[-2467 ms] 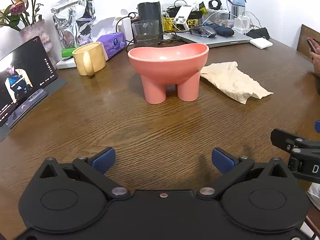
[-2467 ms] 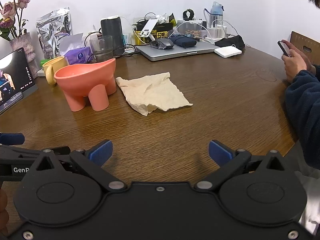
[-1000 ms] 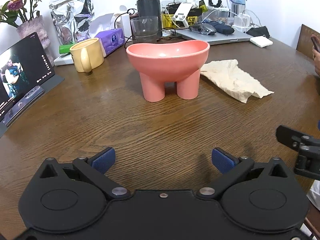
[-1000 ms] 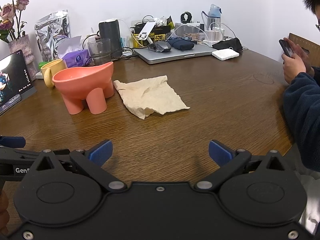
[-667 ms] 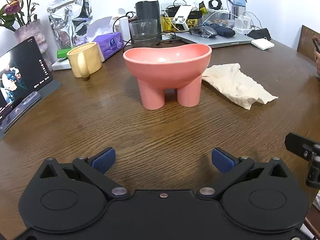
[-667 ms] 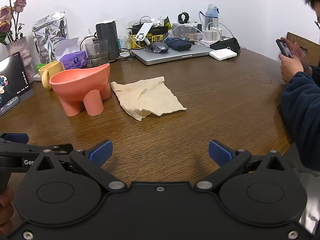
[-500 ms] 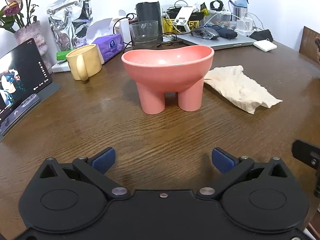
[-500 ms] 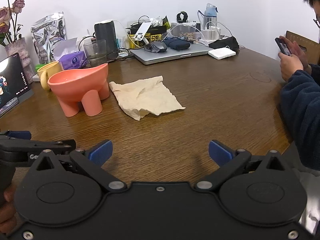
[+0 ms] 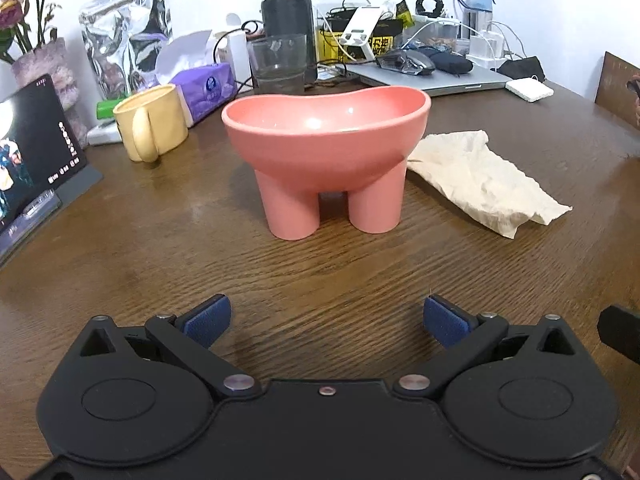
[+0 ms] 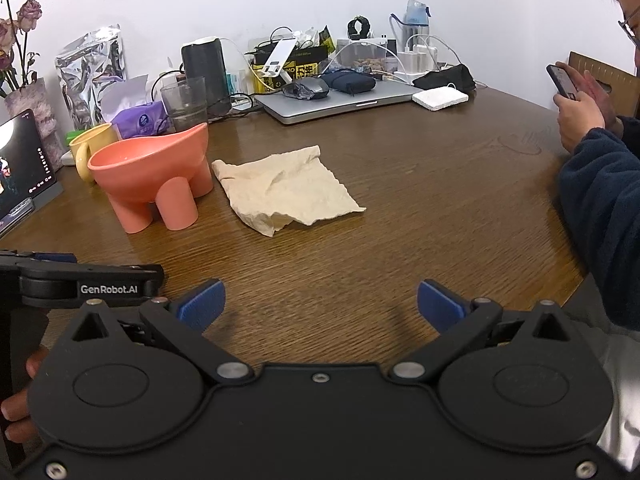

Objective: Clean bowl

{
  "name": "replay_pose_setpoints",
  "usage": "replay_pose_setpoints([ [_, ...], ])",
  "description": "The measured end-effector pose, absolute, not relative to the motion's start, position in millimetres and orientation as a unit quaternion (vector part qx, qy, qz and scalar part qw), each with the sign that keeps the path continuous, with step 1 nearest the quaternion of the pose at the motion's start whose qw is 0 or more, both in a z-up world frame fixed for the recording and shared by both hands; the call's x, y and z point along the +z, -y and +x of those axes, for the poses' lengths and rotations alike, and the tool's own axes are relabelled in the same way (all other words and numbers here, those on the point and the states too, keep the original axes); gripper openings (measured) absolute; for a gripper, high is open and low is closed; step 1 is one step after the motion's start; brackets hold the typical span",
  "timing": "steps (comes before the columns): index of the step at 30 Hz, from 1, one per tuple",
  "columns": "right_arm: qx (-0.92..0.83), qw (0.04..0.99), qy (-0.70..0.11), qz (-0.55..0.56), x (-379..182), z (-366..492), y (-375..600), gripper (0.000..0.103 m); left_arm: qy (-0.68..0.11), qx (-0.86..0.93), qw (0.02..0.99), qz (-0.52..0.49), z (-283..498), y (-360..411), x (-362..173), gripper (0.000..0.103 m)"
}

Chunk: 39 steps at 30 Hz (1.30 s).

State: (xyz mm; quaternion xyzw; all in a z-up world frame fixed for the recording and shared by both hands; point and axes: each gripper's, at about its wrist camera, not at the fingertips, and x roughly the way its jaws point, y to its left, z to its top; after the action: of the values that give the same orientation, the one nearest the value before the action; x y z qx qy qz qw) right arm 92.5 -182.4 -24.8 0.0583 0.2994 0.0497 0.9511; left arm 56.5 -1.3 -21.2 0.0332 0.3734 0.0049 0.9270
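While both of my grippers hang low over the near edge of the desk (image 9: 320, 272), the pink bowl (image 9: 326, 148) stands upright on its stubby legs ahead of the left gripper (image 9: 326, 318), mouth up. Its rim is an oblong; the long axis runs left to right across the left view, the right end higher. A crumpled beige cloth (image 10: 286, 190) lies flat just beside the bowl, apart from it. The left gripper's fingers are spread wide and empty; so are the right gripper's (image 10: 318, 302). The bowl's inside looks glossy, without obvious dirt, so this fits either a wipe yet to come or one finished.
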Motion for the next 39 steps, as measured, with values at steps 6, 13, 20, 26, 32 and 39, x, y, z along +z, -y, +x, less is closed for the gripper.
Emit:
replay_pose_setpoints([
  [6, 0.051, 0.95, -0.302, 0.061, -26, 101, 183, 0.103, -0.38, 0.003, 0.925, 0.017, 60, -1, -26, 0.103],
  [13, 0.053, 0.949, -0.303, 0.063, -27, 110, 184, 0.103, -0.369, 0.013, 0.929, 0.009, 60, -2, -29, 0.103],
  [20, 0.051, 0.95, -0.302, 0.064, -29, 92, 183, 0.103, -0.369, 0.014, 0.929, 0.009, 62, -2, -28, 0.103],
  [26, 0.051, 0.949, -0.304, 0.064, -29, 93, 183, 0.103, -0.359, -0.013, 0.933, 0.018, 64, -7, -30, 0.103],
  [32, 0.049, 0.95, -0.303, 0.063, -28, 94, 183, 0.103, -0.313, -0.029, 0.947, 0.063, 64, -6, -20, 0.103],
  [39, 0.048, 0.951, -0.301, 0.059, -26, 98, 182, 0.103, -0.289, -0.059, 0.954, 0.049, 71, -3, -14, 0.103],
])
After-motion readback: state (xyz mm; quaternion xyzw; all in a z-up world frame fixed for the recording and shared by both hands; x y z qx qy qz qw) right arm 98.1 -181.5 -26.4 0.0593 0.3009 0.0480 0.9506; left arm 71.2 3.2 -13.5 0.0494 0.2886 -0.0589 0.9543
